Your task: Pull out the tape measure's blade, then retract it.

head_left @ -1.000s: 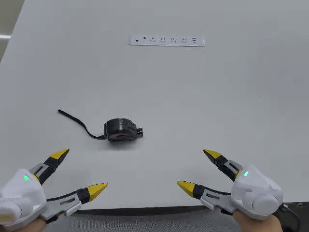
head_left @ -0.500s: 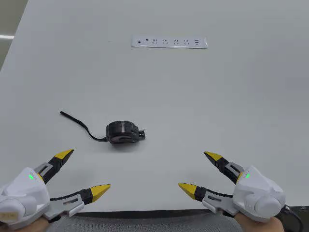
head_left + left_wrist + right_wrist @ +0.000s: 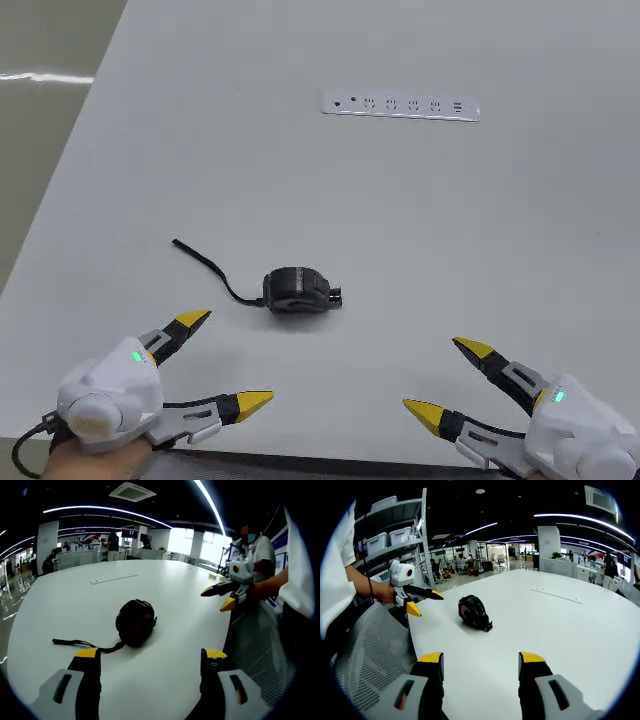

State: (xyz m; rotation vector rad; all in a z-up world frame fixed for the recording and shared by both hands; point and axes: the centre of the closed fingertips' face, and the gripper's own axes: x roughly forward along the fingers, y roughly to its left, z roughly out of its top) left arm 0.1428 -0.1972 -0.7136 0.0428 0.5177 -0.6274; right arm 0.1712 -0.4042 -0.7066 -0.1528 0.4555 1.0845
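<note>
The left hand-held gripper (image 3: pixel 227 360) and the right hand-held gripper (image 3: pixel 445 378) both hang wide-jawed and empty over the near edge of the bench (image 3: pixel 500 230); the tape measure (image 3: pixel 297 291) lies beyond and between them, nearer the left, its blade tip (image 3: pixel 336 295) facing right, its strap (image 3: pixel 205 264) trailing left; best, I judge, to pin the case with the left and pinch the tip with the right; open bench runs rightward for the pull, with the power strip (image 3: pixel 400 106) well apart.
</note>
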